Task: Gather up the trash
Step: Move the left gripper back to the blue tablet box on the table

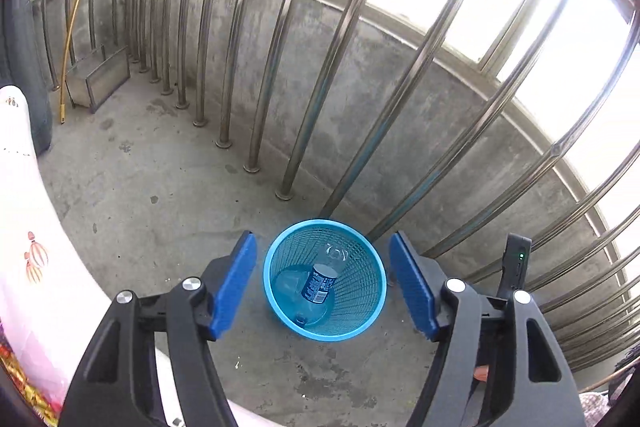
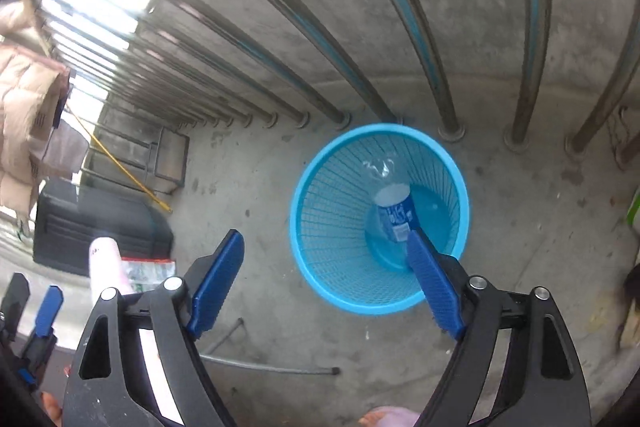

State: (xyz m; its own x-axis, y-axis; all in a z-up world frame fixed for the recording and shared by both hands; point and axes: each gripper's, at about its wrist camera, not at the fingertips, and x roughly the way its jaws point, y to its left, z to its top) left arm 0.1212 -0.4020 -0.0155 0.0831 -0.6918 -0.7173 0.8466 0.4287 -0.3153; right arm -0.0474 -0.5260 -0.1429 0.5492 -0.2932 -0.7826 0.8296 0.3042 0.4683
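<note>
Blue mesh basket (image 1: 325,281) by the railing (image 1: 280,67) as landmark. Left of basket: left tongs (image 1: 322,285) spread wide, nothing between the pads. Inside basket: plastic bottle (image 1: 324,277), tilted against the mesh wall, already dropped. Right of basket: right tongs (image 2: 326,283) also gaping, empty. Best next, likely: lift both clear of the rim without nudging the basket; then seek remaining litter on the concrete floor (image 1: 160,187).
</note>
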